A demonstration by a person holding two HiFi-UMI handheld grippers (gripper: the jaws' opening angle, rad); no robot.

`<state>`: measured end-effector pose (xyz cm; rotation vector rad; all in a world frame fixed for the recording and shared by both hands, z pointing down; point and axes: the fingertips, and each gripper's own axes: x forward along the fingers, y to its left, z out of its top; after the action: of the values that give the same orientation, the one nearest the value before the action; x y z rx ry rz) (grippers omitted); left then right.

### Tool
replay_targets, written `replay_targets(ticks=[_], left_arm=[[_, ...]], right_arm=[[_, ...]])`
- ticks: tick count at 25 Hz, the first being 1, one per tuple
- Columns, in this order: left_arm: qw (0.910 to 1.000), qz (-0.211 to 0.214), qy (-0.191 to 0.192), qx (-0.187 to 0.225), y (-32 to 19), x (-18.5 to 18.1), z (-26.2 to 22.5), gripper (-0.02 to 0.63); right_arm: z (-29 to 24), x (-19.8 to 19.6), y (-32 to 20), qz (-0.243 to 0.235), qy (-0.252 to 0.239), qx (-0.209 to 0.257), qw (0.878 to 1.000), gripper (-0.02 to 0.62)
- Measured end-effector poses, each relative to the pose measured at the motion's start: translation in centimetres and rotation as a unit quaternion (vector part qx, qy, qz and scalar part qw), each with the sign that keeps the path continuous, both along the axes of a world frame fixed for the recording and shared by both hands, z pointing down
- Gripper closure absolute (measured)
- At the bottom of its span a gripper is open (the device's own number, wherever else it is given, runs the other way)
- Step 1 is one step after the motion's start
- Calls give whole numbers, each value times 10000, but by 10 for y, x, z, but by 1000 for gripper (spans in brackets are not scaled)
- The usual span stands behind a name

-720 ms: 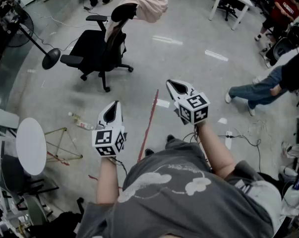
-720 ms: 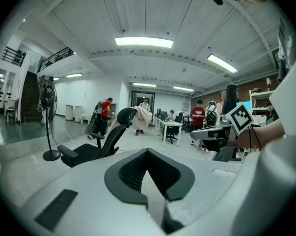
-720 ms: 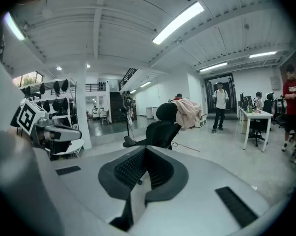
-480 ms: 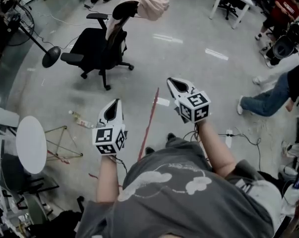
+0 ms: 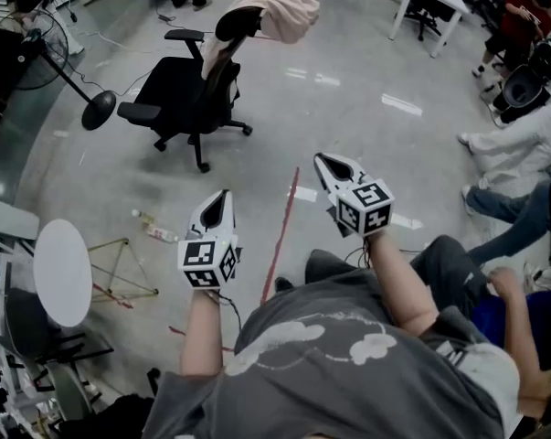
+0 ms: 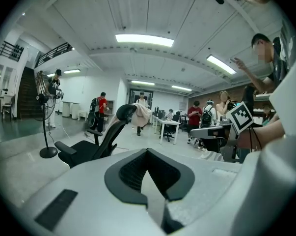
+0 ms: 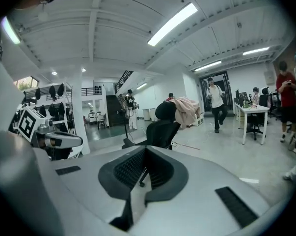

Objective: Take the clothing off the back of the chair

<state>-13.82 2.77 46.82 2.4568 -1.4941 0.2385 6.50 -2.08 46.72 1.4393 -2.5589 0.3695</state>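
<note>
I'm holding left gripper (image 5: 220,196), right gripper (image 5: 321,158) with jaws together, empty, well apart from pink clothing (image 5: 277,7) draping chair (image 5: 179,90) back.

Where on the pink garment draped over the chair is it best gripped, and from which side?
Grip the bunched fold of the pink garment hanging behind the headrest of the chair, coming from the chair's back. Most of the cloth hangs free there, clear of the frame, so jaws could probably pinch cloth alone and lift it over the headrest.
</note>
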Motion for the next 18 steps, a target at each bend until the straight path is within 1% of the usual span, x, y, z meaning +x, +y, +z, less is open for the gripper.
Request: replay_targets(ticks=[2,5,10,14,18], left_arm=[[10000,-21,16,-42,-4,-1,3,606],[9999,-94,57,-7,-10,-3,1,606],[9992,-375,64,82,-35,-15,-7,606],[9987,-505,-15,59,-74,-15,-2,606],[9989,-457,-64,43,-129,-1,-5,606]], right_arm=[[1,-1,-4,56,-28,-35,10000,603],[-3,-9,-14,-96,16,13,10000,603],[0,-21,-53,-259,-13,75,9996,603],[10,-18,-95,-370,-29,66,9993,603],[9,2,-154,-323,-64,68,9994,603]])
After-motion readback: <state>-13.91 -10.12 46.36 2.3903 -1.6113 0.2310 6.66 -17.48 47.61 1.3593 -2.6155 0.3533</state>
